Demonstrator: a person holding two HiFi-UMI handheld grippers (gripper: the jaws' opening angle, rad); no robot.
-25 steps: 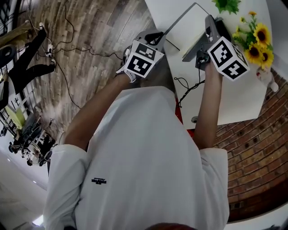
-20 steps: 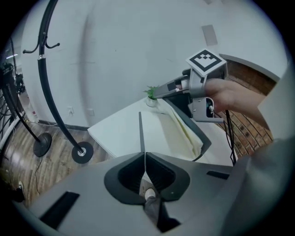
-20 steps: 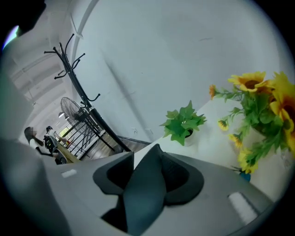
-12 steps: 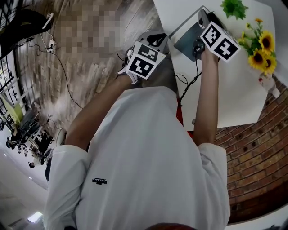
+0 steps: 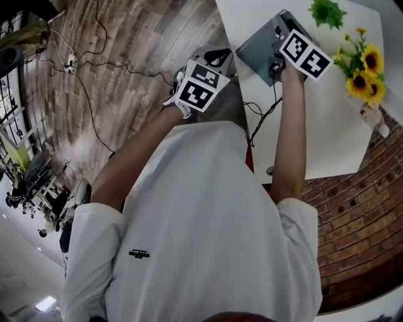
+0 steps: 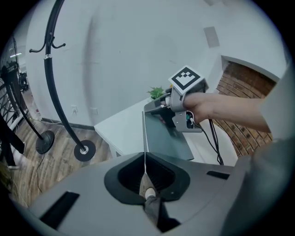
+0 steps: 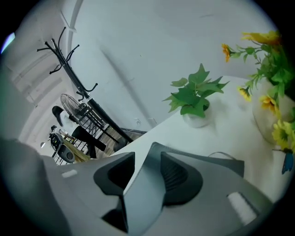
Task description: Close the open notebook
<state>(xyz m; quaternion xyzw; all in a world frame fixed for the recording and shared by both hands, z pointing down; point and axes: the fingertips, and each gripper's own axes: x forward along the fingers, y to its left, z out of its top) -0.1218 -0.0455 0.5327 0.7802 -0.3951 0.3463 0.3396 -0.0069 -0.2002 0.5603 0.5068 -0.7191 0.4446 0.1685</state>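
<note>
A notebook (image 5: 255, 47) with a grey cover lies at the near left corner of the white table (image 5: 327, 126); the cover is tilted low over its pages. My right gripper (image 5: 277, 30) is shut on the cover's far edge, and the grey cover (image 7: 143, 184) fills the gap between its jaws, which have just been closing. My left gripper (image 5: 217, 55) hangs just off the table's left edge. Its jaws are shut on a thin white sheet edge (image 6: 145, 170) that runs up into the notebook (image 6: 163, 138). The right gripper (image 6: 171, 105) also appears in the left gripper view.
A small green plant (image 5: 327, 11) and a vase of sunflowers (image 5: 365, 63) stand at the table's far side, right of the notebook. A black cable (image 5: 261, 119) hangs from the right gripper. A coat stand (image 6: 55, 92) stands on the wood floor; a brick wall (image 5: 352, 220) is at the right.
The right gripper has swung the grey cover from upright down and leftward over the white pages, which no longer show. The left gripper has stayed in place.
</note>
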